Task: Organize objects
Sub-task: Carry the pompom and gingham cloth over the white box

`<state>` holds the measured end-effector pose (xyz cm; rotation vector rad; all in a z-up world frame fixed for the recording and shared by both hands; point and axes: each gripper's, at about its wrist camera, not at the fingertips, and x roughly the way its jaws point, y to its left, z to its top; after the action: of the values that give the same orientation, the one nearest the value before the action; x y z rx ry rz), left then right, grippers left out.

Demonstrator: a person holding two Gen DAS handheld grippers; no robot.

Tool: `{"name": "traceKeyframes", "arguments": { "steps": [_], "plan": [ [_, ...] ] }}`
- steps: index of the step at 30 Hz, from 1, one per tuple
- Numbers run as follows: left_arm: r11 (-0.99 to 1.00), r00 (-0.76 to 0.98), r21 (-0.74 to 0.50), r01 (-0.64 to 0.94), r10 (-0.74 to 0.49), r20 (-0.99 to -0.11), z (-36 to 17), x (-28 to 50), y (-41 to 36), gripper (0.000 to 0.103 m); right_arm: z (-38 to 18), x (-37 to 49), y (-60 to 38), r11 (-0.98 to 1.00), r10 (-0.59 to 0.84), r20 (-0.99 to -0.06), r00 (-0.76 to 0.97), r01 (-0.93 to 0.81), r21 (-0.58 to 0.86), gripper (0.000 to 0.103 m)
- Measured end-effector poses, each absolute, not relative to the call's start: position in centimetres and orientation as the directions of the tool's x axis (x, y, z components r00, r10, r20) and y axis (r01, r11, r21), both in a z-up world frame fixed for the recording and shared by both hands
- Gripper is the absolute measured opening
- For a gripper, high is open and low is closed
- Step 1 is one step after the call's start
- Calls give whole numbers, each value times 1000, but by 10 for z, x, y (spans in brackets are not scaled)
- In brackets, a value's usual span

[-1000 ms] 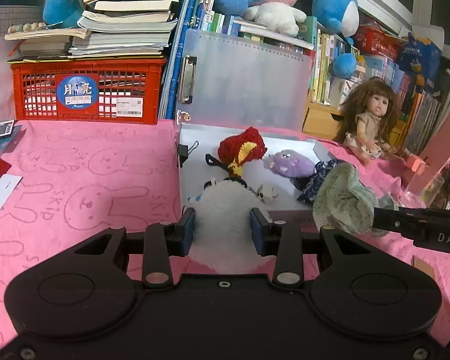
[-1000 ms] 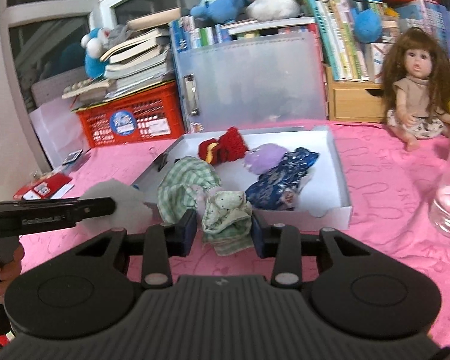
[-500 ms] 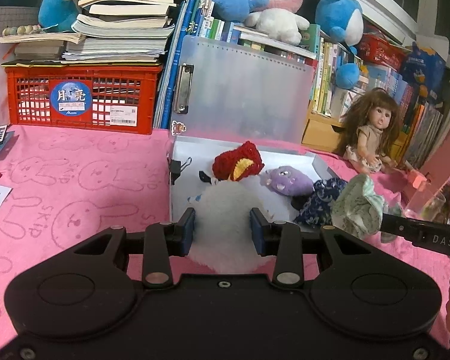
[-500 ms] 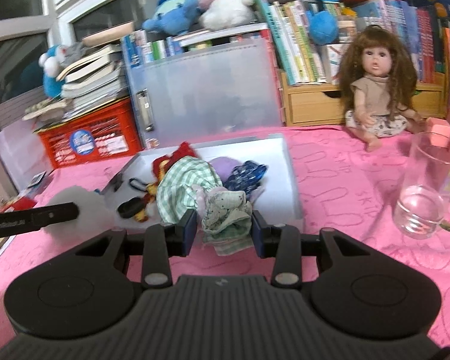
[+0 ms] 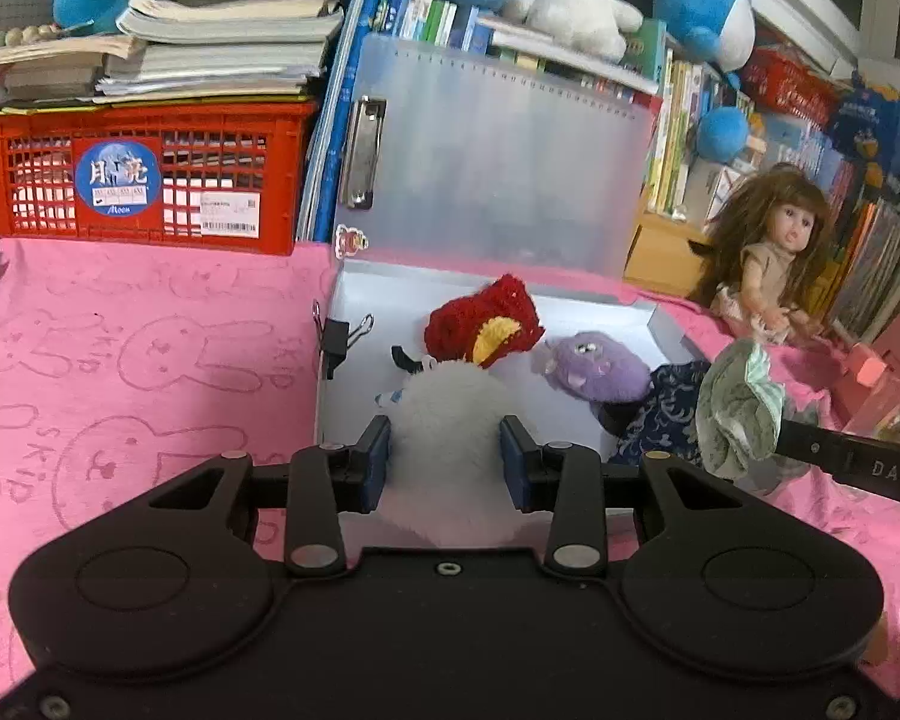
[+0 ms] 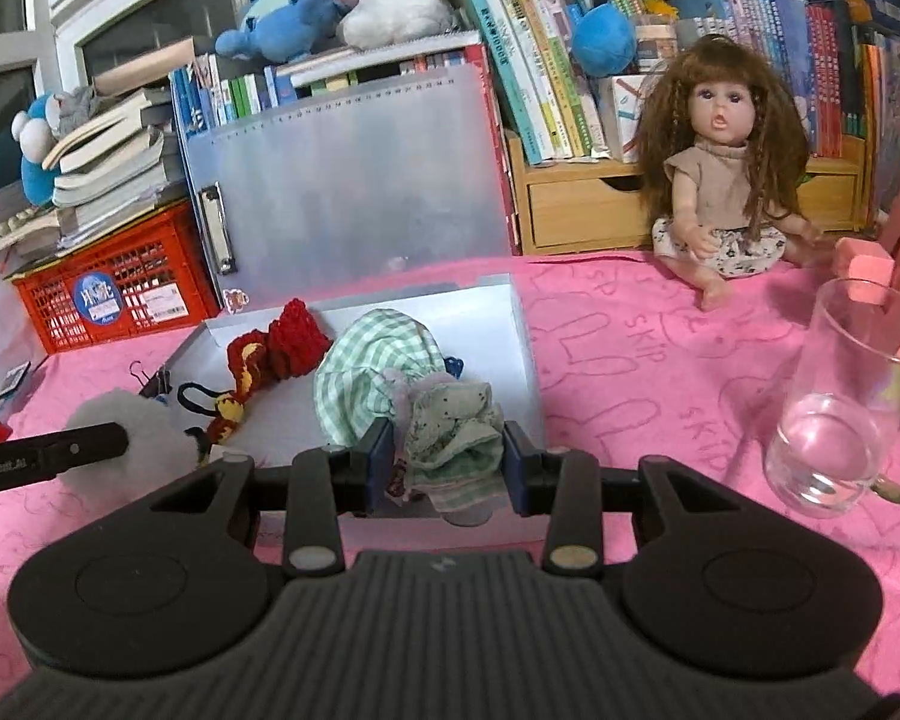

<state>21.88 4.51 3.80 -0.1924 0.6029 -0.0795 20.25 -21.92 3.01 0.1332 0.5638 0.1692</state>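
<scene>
In the left wrist view my left gripper is shut on a white fluffy pompom, held over the near edge of a shallow white box. Inside the box lie a red knitted toy, a purple plush and a dark blue patterned cloth. My right gripper is shut on a bunched green checked cloth, held above the white box. The pompom shows at the left of the right wrist view, the green cloth at the right of the left wrist view.
A pink bunny-print cloth covers the table. A red basket under stacked books and a translucent folder stand behind the box. A doll sits at the back right. A drinking glass stands right of the box. A black binder clip grips the box's left wall.
Both grippers have moved across the table toward the box, each keeping its hold. The right wrist view has swung right, bringing the doll and the glass further into the picture.
</scene>
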Motion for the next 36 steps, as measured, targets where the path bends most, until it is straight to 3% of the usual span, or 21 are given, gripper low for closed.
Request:
{"name": "traceKeyframes", "arguments": {
  "steps": [36],
  "plan": [
    [983,828,-182,-11,-93,-554,12,278,31,36,5,246,-202,971,232,-569,789,-151,187,42]
  ]
}}
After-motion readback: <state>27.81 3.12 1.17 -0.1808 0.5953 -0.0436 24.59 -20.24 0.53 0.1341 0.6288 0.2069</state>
